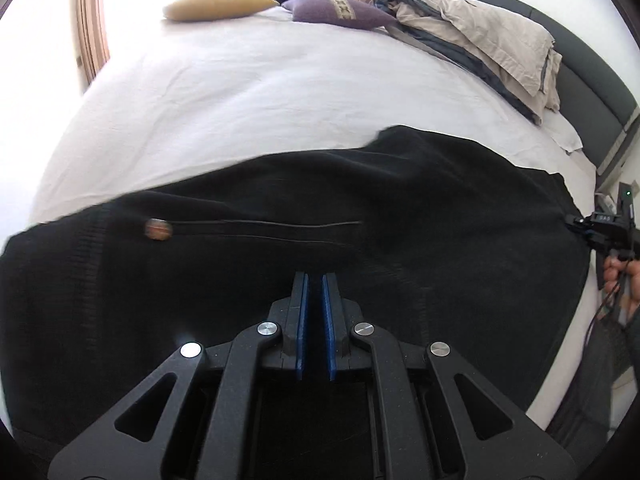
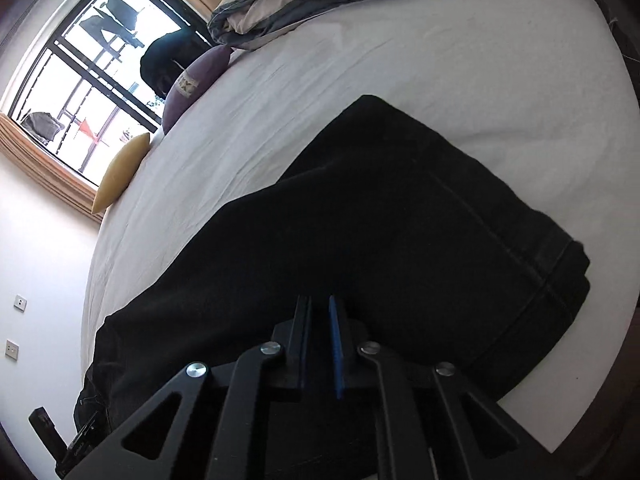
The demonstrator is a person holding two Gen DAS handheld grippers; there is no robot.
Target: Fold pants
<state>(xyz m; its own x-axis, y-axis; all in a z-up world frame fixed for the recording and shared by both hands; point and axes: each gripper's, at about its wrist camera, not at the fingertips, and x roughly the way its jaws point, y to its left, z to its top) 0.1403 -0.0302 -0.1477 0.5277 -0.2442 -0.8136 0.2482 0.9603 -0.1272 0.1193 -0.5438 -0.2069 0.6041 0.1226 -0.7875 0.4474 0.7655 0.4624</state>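
Black pants [image 1: 400,208] lie on the white bed, waistband with a brown button [image 1: 158,229] at the left, leg hems toward the right. In the right wrist view the pants [image 2: 380,220] run from lower left to the hems at right. My left gripper [image 1: 315,280] sits over the pants' near edge, its blue-padded jaws almost together with black cloth between them. My right gripper [image 2: 320,304] is nearly closed on the pants' near edge; it also shows in the left wrist view [image 1: 576,224], pinching the leg end.
White bed sheet [image 1: 240,92] stretches beyond the pants. A yellow cushion [image 1: 216,4] and a purple cushion [image 1: 340,10] lie at the far edge. A folded beige and grey duvet [image 1: 480,40] rests by the dark headboard [image 1: 592,76]. A window [image 2: 80,80] is beyond.
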